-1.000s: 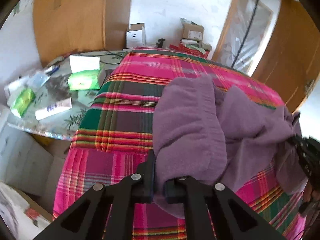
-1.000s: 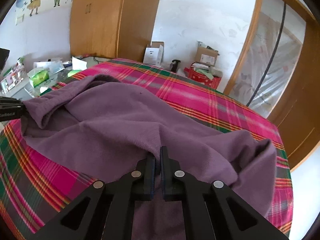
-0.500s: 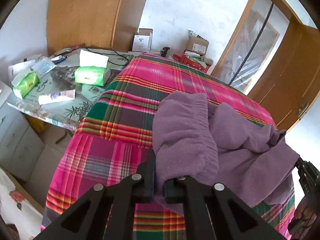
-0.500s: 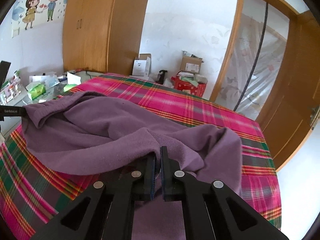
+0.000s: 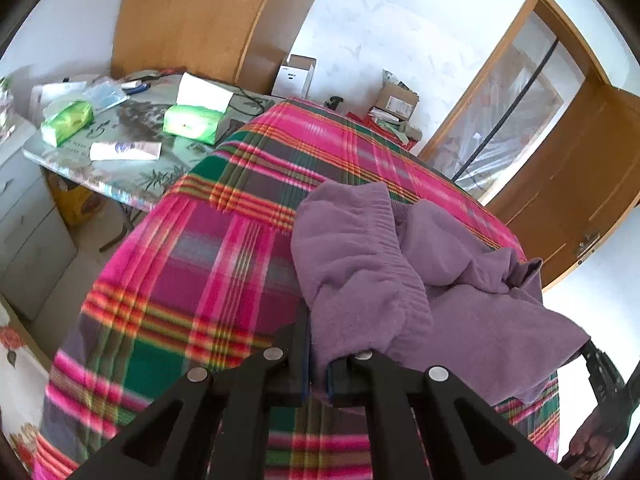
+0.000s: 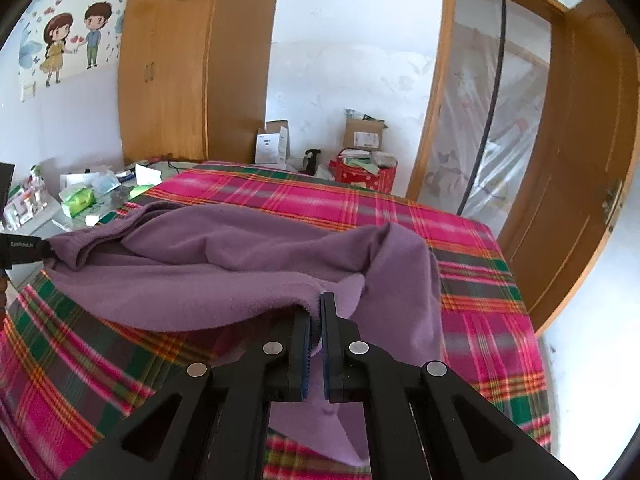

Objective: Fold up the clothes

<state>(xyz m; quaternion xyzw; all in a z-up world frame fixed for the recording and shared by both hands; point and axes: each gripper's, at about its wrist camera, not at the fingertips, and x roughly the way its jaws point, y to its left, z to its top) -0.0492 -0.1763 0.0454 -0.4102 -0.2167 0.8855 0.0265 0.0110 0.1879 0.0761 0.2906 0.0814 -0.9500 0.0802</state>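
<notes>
Purple fleece garment (image 6: 224,256) hangs bunched above the plaid bed (image 6: 472,264).

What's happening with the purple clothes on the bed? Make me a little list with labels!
garment: purple fleece garment, rumpled, partly lifted off the bed
surface: bed with a pink and green plaid blanket
left gripper: jaws shut on the garment's edge near the elastic band
right gripper: jaws shut on another edge of the garment
beside the bed: table with green tissue packs
background: wooden wardrobe, cardboard boxes, wooden door
fold: not yet done
</notes>
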